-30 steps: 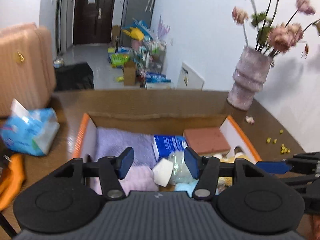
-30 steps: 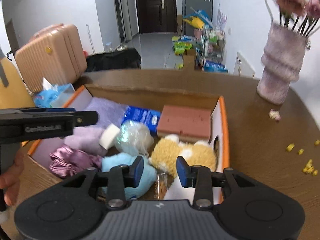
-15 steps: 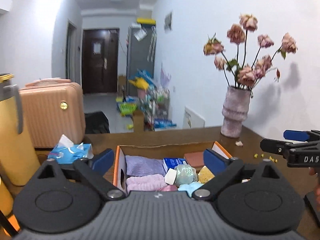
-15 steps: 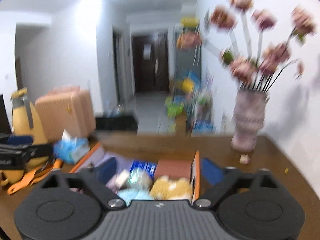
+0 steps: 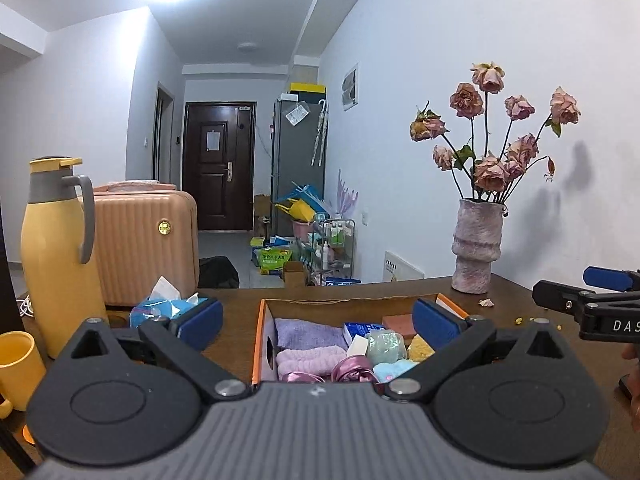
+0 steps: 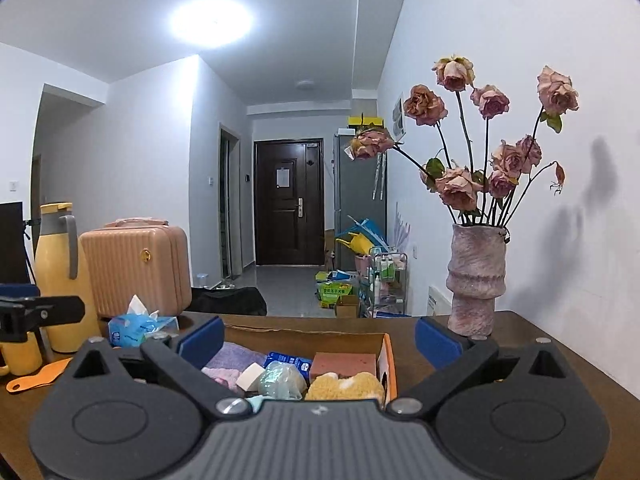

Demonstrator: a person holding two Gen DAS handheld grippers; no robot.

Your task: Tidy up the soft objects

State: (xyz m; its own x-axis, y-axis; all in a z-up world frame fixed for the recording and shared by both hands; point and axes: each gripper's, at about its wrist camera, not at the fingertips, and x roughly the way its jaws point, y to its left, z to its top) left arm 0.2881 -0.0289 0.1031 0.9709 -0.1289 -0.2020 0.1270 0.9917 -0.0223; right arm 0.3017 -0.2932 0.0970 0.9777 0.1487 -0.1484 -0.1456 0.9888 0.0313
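Soft objects fill the orange-edged cardboard box (image 5: 261,334) on the brown tabletop (image 5: 236,344), just beyond both claws. The left claw (image 5: 316,322) has just been spreading and now stands wide apart with nothing between its blue pads; the box lies in the gap only as seen past it, untouched. The right claw (image 6: 318,340) has likewise just been spreading, is fully apart and grips nothing.

Nearest in the box, in the left view, lie a shiny pink ribbon-like cloth (image 5: 350,370) and a pale blue plush (image 5: 394,368). Behind them sit a folded pink towel (image 5: 310,358), a white block (image 5: 358,346), a greenish mesh puff (image 5: 386,346) and a yellow plush (image 6: 346,386). Farther back are a lilac towel (image 5: 310,332), a blue packet (image 5: 358,330) and a brick-red sponge block (image 6: 344,362) near the far wall.

Left of the box stand a blue tissue pack (image 5: 166,306), a yellow mug (image 5: 18,366) and a tall yellow thermos jug (image 5: 56,256); an orange scraper (image 6: 40,374) lies flat near them. Right of the box, well apart, a rough pinkish vase (image 5: 476,246) holds dried roses (image 5: 492,132), with petals and yellow crumbs scattered near it. Beyond the tabletop stand a peach suitcase (image 5: 148,244) and a dark door (image 5: 218,166) down the hall.
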